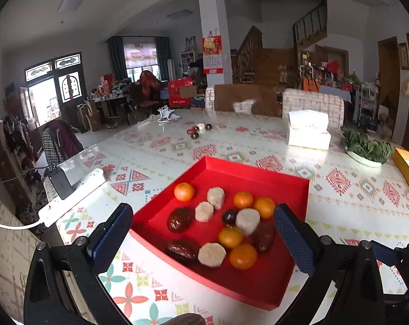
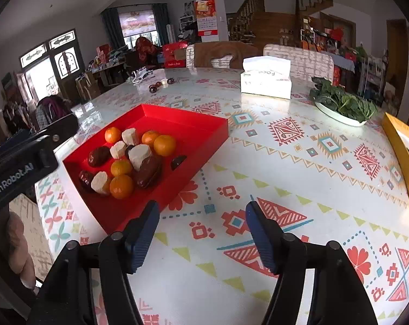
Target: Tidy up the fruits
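Note:
A red tray (image 1: 258, 173) lies on the patterned table and holds a loose heap of fruit: several oranges (image 1: 184, 191), pale cut cylinders (image 1: 215, 196) and dark brown dates (image 1: 180, 218). My left gripper (image 1: 201, 212) hangs open and wide over the tray's near half; its fingers straddle the heap and touch nothing. In the right wrist view the same tray (image 2: 177, 113) sits to the left, with one small dark piece (image 2: 178, 161) apart from the heap. My right gripper (image 2: 202, 208) is open over bare tablecloth by the tray's near right corner, with nothing between its fingers.
A tissue box (image 2: 266, 81) and a plate of leafy greens (image 2: 342, 105) stand farther back on the right, a yellow box (image 2: 402, 146) at the right edge. A white power strip (image 1: 74, 195) lies left of the tray. Small dark fruits (image 1: 196, 131) sit far back. Chairs line the far side.

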Demonstrator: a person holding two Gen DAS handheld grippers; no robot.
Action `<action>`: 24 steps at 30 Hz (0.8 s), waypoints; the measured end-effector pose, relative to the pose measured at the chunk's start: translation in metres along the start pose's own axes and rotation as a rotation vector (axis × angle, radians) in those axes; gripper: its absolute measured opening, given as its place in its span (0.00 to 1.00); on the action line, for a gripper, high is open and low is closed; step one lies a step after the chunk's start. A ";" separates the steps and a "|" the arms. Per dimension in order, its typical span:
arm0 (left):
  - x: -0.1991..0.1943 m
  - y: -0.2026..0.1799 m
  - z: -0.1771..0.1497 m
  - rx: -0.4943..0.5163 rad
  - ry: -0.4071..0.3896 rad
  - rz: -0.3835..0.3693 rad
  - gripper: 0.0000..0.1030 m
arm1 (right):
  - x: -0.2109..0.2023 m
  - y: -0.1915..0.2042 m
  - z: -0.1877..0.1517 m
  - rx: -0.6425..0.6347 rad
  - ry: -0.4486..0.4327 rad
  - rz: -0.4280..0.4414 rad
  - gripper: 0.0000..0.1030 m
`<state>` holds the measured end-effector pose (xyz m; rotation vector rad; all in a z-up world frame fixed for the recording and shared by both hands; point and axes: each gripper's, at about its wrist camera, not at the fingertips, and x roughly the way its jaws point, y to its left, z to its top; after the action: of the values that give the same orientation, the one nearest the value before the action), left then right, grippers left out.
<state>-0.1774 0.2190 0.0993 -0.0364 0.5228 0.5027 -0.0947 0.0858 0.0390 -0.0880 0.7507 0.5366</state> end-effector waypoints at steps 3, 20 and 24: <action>0.001 -0.003 -0.003 0.008 0.011 -0.004 1.00 | 0.000 0.007 -0.002 -0.027 -0.003 -0.011 0.71; 0.017 0.009 -0.011 -0.022 0.070 -0.040 1.00 | 0.008 0.031 -0.007 -0.094 0.013 -0.020 0.73; 0.019 0.012 -0.012 -0.028 0.076 -0.040 1.00 | 0.010 0.038 -0.008 -0.107 0.017 -0.017 0.73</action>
<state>-0.1741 0.2359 0.0806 -0.0930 0.5885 0.4707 -0.1122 0.1203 0.0312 -0.1986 0.7373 0.5605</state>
